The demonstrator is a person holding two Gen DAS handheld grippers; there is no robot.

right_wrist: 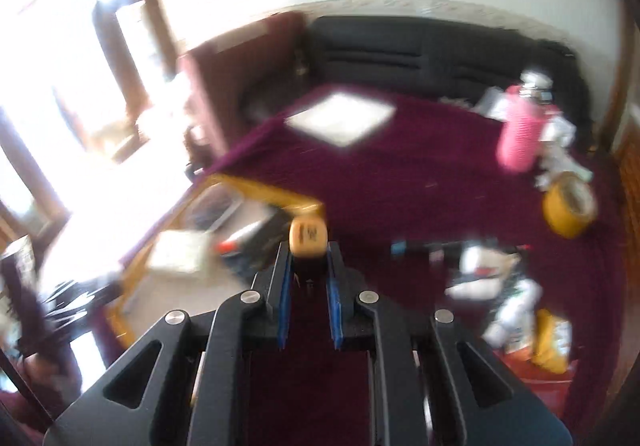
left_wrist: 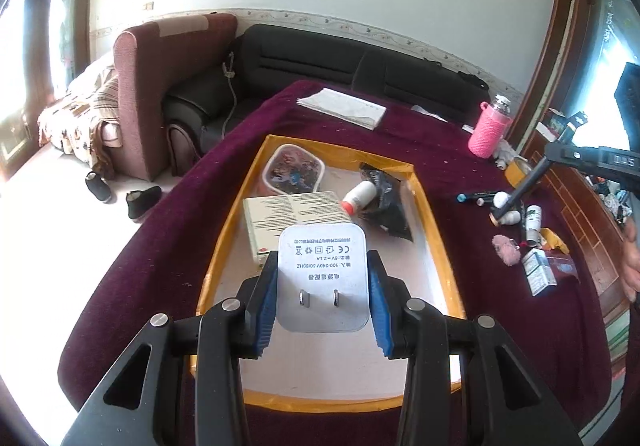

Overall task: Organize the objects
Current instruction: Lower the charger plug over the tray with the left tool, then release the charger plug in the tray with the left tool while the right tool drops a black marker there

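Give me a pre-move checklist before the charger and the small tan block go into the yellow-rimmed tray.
1. Left gripper clamped on white charger: ok, both blue fingers press its sides.
2. Charger above the tray: ok.
3. Free floor space in the tray: ok, the near half is bare; the booklet box and small bottle lie further back.
4. Right gripper shut on tan block: ok, held at the fingertips.
5. Right gripper over the tray: not ok, it is beside the tray's corner, over the cloth.
6. Block's seating depth: cannot tell, picture blurred.
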